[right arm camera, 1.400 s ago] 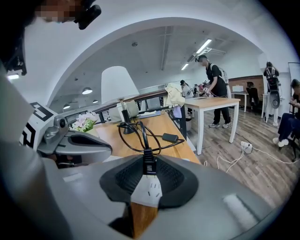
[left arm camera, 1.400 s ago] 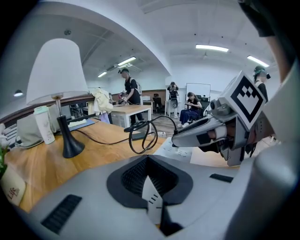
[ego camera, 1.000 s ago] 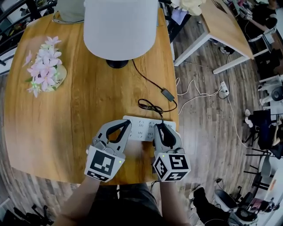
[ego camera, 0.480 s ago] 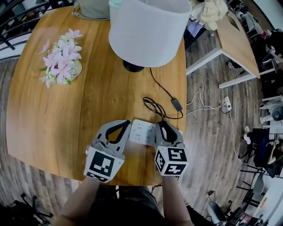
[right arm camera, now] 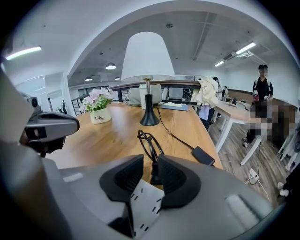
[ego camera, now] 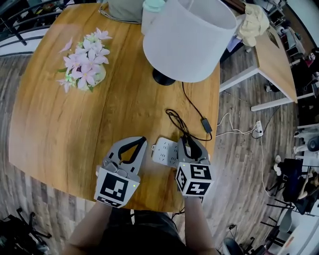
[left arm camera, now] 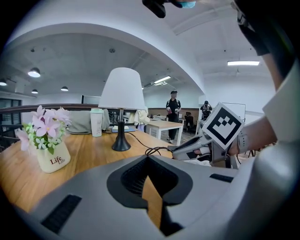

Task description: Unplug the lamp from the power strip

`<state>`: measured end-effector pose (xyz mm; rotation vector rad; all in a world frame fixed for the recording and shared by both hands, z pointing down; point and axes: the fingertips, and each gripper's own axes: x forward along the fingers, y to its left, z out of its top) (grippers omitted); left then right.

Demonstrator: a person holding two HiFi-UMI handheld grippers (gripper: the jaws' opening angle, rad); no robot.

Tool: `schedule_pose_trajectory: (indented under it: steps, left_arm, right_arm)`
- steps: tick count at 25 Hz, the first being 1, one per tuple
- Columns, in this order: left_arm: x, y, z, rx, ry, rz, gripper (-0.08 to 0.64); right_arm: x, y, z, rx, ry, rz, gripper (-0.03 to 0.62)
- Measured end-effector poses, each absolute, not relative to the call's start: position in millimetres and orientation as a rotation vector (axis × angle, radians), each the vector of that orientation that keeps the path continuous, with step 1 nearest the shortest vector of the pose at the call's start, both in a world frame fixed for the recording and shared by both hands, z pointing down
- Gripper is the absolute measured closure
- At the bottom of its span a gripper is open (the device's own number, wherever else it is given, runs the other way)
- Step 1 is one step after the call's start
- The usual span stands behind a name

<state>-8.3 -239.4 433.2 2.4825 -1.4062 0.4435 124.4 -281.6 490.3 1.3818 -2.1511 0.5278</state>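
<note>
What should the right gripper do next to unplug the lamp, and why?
Probably close the right gripper on the black plug. The plug stands between its jaws, which are apart and do not press on it, and it sits in the white power strip, so a pull would need a grip first.

Pink flowers (ego camera: pixel 82 57) in a pot stand at the far left of the wooden table (ego camera: pixel 50 129). A mint-lidded cup (left arm camera: pixel 96 123) and a grey bag (ego camera: pixel 124 9) sit at its far edge. Beyond, a second table (ego camera: pixel 271 50) carries a cloth (ego camera: pixel 251 22), and a person (left arm camera: pixel 174 108) stands near it.
</note>
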Motion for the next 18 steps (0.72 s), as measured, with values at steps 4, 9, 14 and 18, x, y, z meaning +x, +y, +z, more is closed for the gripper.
schedule_pose_trajectory:
  steps: [4,9,14,18]
  left_arm:
    - [-13,-235,431,2.471,-1.425,0.438,0.565]
    - [-12,-230,426,2.468,-1.419,0.428,0.565]
    - [0,-224,422,2.523,-1.36,0.428,0.565]
    - [9,-225,415,2.562,-1.33,0.409,0.565]
  right_arm:
    - [119,-280,486,1.381,-2.168,0.511,0.483]
    - [118,-275,477,1.396,-2.201,0.5,0.483]
    - [120,-267,457,1.46,-2.292,0.477,0.486]
    - [129,-259,435,1.543,-2.335,0.439,0.534]
